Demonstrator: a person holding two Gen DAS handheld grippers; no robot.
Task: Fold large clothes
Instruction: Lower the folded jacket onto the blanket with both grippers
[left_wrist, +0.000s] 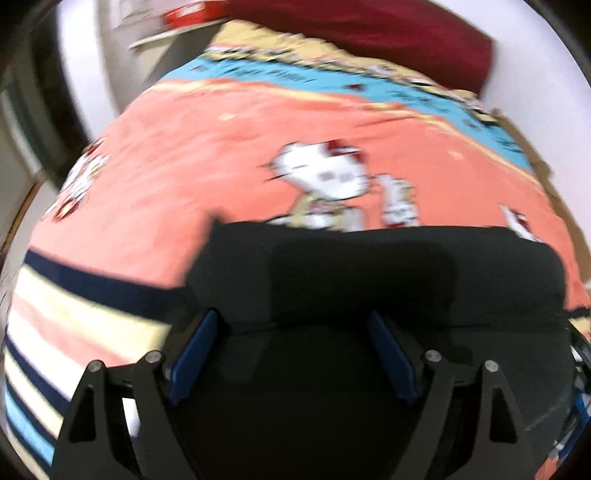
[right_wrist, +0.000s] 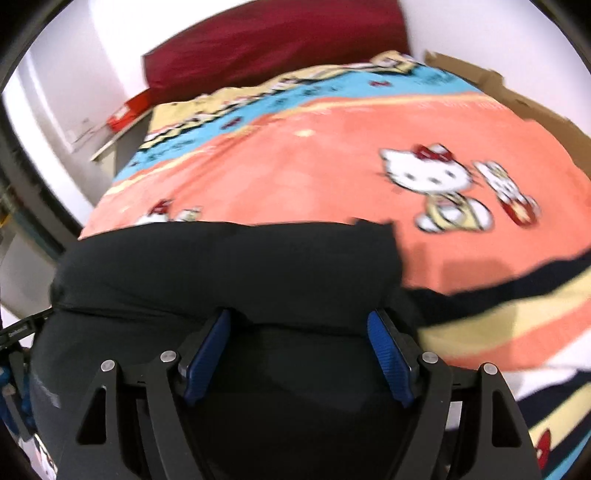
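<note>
Nearest in the left wrist view, the left gripper (left_wrist: 295, 321) has its two blue-padded fingers spread wide apart, with black cloth lying between and under them; nothing is pinched. The black garment (left_wrist: 369, 273) fills the lower half of that view from about 8 o'clock round to 4 o'clock, its far edge running roughly straight across the middle. It lies on the blanket (left_wrist: 207, 158), a coral one with cartoon cats, with navy and cream stripes at 8 o'clock.

In the right wrist view the right gripper (right_wrist: 299, 325) is likewise wide open, its blue pads (right_wrist: 388, 350) standing on either side of the black garment (right_wrist: 229, 269), which covers the lower left from 9 o'clock to 5 o'clock. Its corner ends just short of the cat print at 2 o'clock. The blanket (right_wrist: 303, 173) spreads beyond it, striped at 4 o'clock, with a light blue band toward 12 o'clock.

Farther off, a dark red pillow (right_wrist: 273, 48) lies at the head of the bed at 12 o'clock. A red box (right_wrist: 129, 110) sits on a shelf at 10 o'clock, and brown cardboard (right_wrist: 517, 96) edges the bed at 1 o'clock. Both views are blurred.
</note>
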